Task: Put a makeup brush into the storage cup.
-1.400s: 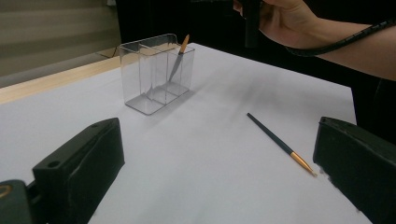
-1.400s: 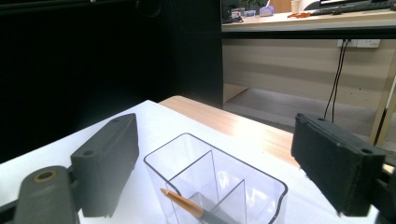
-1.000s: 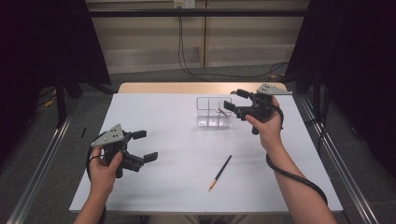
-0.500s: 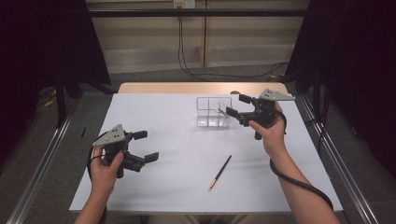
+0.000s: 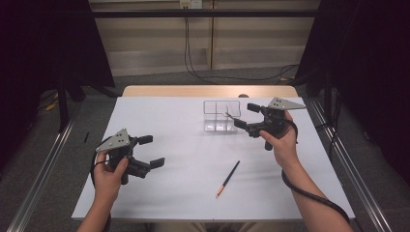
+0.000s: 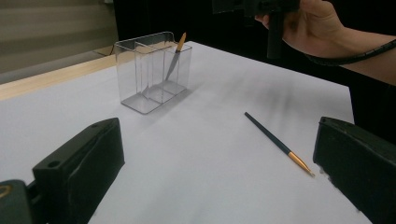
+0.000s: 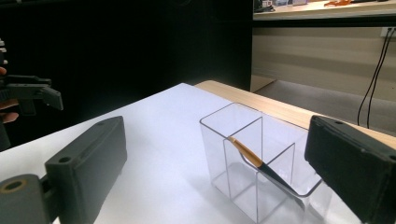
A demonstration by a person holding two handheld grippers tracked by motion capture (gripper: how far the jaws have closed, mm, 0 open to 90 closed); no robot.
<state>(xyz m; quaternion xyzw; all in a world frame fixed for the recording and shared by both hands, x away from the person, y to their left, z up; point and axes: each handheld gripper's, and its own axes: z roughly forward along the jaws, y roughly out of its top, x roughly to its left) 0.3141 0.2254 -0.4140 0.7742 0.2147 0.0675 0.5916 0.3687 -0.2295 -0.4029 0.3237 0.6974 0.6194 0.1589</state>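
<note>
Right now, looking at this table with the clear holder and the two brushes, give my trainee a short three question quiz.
1. True or false: the brush on the table lies nearer the person than the clear holder.
2. Where is the brush in the holder? A flat on the floor of a middle compartment; B leaning in an end compartment with its tip up; C lying across the rim.
3. Fill in: the right gripper hangs beside the holder with its jaws ____.

Key
1. True.
2. B; it leans with its tip above the rim.
3. Open; they have just been opening and nothing is between them. The left gripper is open too.
</note>
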